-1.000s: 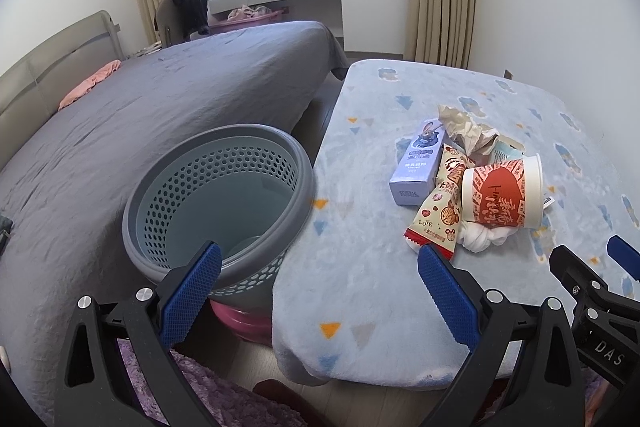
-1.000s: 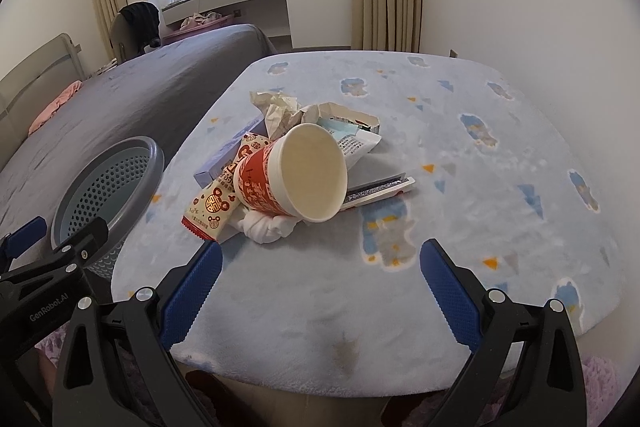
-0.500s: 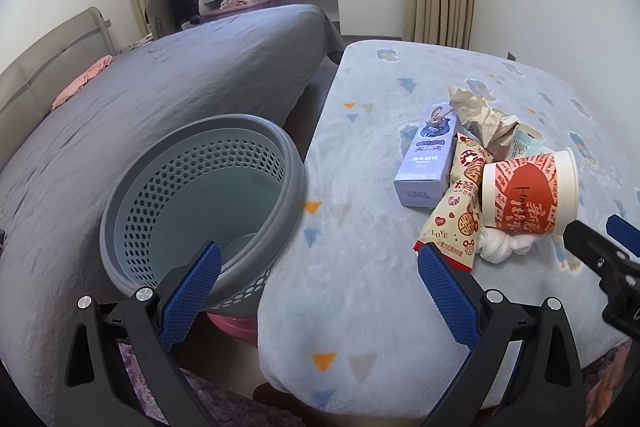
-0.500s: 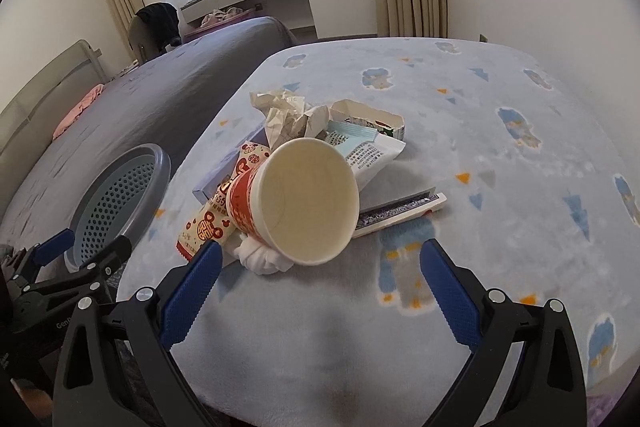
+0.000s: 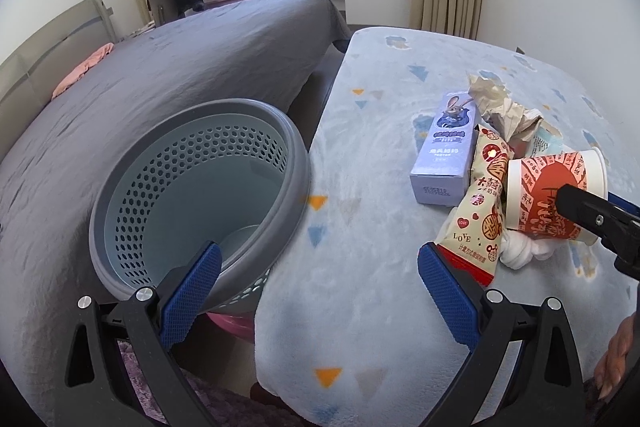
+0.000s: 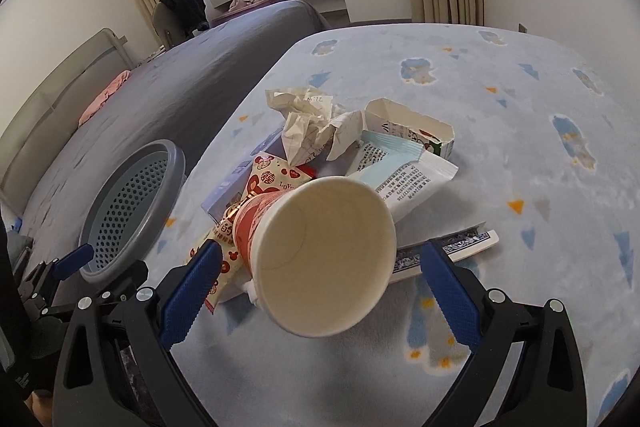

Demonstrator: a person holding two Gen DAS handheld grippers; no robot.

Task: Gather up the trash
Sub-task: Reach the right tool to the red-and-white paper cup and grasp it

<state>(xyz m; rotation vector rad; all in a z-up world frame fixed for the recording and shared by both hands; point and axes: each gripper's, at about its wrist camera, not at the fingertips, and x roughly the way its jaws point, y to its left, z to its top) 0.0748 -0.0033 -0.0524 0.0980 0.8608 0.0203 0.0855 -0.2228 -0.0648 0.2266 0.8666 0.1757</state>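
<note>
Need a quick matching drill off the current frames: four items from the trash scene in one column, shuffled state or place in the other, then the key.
Items:
1. paper cup
2. basket
3. crumpled paper
4. toothpaste box

States/places:
A. purple, lying flat with a cartoon rabbit on top
B. grey, perforated, standing off the table's edge
C. beige, wadded up at the far side of the pile
D. on its side, open mouth between the right gripper's open fingers

Pairs: 1-D, 2-B, 3-C, 4-A
</note>
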